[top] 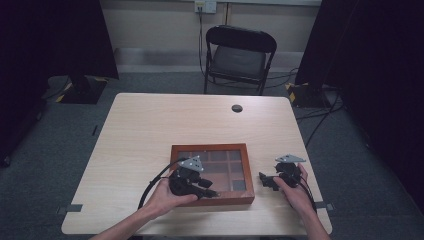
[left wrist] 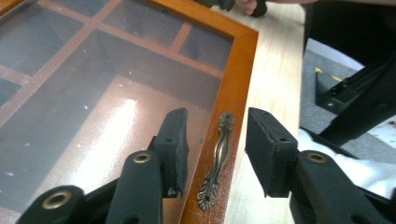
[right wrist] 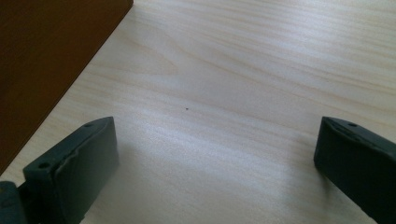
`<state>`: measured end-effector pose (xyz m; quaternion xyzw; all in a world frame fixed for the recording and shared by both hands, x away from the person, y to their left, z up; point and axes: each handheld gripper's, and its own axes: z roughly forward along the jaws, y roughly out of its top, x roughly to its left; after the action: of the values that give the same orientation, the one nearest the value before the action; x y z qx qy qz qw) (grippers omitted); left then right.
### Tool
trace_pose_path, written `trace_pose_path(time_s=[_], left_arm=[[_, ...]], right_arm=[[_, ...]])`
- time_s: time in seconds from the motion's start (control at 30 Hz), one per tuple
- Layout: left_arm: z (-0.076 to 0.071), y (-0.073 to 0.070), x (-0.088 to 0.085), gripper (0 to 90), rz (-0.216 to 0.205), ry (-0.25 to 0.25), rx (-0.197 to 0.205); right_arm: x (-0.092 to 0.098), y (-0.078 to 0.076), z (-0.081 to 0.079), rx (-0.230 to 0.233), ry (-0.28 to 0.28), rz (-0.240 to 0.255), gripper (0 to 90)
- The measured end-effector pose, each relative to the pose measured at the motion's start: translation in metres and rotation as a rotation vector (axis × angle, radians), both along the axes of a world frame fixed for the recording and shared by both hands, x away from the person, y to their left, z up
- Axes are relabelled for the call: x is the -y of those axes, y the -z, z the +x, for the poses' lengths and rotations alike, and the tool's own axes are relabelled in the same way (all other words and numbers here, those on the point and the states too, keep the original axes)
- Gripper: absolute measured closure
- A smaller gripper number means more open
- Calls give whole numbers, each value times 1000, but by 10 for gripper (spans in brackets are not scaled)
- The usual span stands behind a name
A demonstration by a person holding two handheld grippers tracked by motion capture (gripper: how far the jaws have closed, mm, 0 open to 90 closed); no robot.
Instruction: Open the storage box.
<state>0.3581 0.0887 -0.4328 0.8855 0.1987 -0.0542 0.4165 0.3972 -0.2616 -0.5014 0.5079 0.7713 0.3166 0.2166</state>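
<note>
Left gripper (left wrist: 216, 151) open astride box (left wrist: 236, 88) handle (left wrist: 217, 158), right gripper (right wrist: 215, 163) open, idle; risk: slipping off thin handle.

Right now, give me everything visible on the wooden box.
The wooden box is a flat, reddish-brown case lying near the front edge of the table. Its lid is a wood frame around a glass pane, and it looks closed. Dark dividers show through the glass as several compartments; contents cannot be made out. An ornate brass handle runs along the front frame edge. The left gripper is open, with one jaw either side of that handle, not yet closed on it.
</note>
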Motion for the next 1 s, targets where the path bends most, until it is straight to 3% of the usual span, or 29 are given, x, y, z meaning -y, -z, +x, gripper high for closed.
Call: trace_pose_path(time_s=[0.17, 0.37, 0.47, 0.57, 0.8, 0.83, 1.0], left_arm=[[-3, -1, -1, 671, 17, 18, 20], [-10, 3, -1, 739, 10, 5, 73], [-14, 2, 0, 776, 28, 15, 106], [-15, 2, 1, 780, 24, -9, 99], [-16, 3, 1, 794, 35, -2, 126], [-15, 3, 1, 795, 27, -12, 104], [-14, 4, 0, 804, 8, -15, 90]], right_arm=[[0, 0, 0, 0, -1, -1, 0], [0, 0, 0, 0, -1, -1, 0], [0, 0, 0, 0, 0, 0, 0], [0, 0, 0, 0, -1, -1, 0], [0, 0, 0, 0, -1, -1, 0], [0, 0, 0, 0, -1, -1, 0], [0, 0, 0, 0, 0, -1, 0]])
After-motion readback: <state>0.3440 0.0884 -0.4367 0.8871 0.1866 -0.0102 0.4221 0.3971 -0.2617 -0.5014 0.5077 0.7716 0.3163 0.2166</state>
